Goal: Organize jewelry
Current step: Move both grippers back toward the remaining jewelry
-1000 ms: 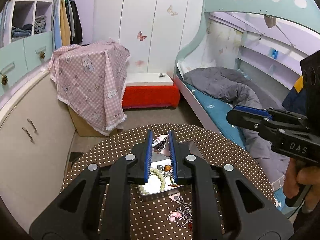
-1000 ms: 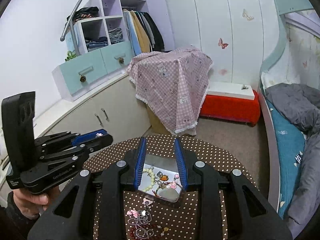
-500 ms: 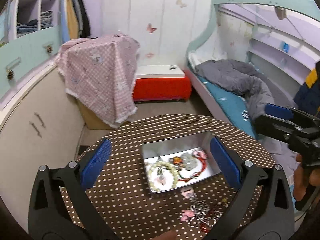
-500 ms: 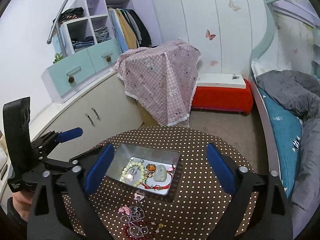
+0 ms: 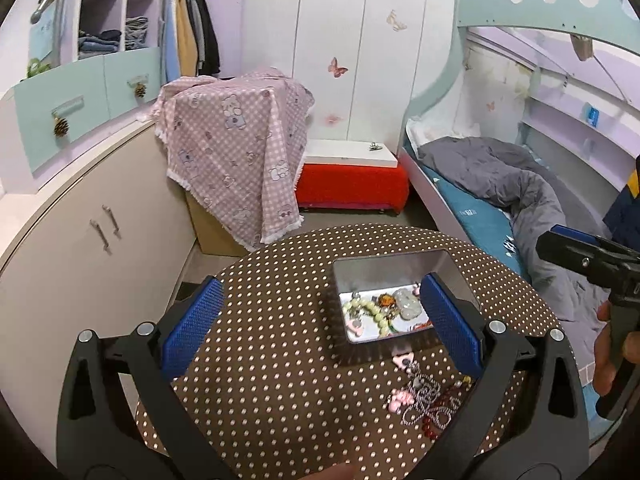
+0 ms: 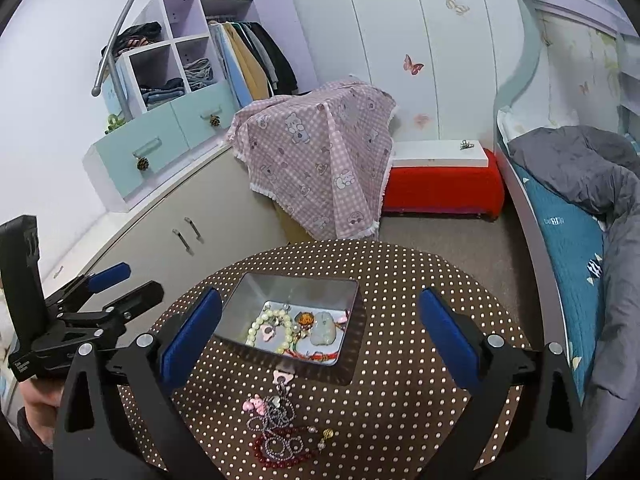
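Jewelry pile below right gripper's spread jaws

The left gripper hung wide open and empty at lower centre, over a metal tin of jewelry

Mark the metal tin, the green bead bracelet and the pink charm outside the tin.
metal tin (image 6: 296, 285), right wrist view, far inner wall
green bead bracelet (image 6: 254, 326), right wrist view, left bead strand
pink charm (image 6: 284, 377), right wrist view, its middle

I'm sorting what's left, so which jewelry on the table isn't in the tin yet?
The tangled chain pile with dark red beads and pink charms, lying on the dotted tablecloth in front of the metal tin.
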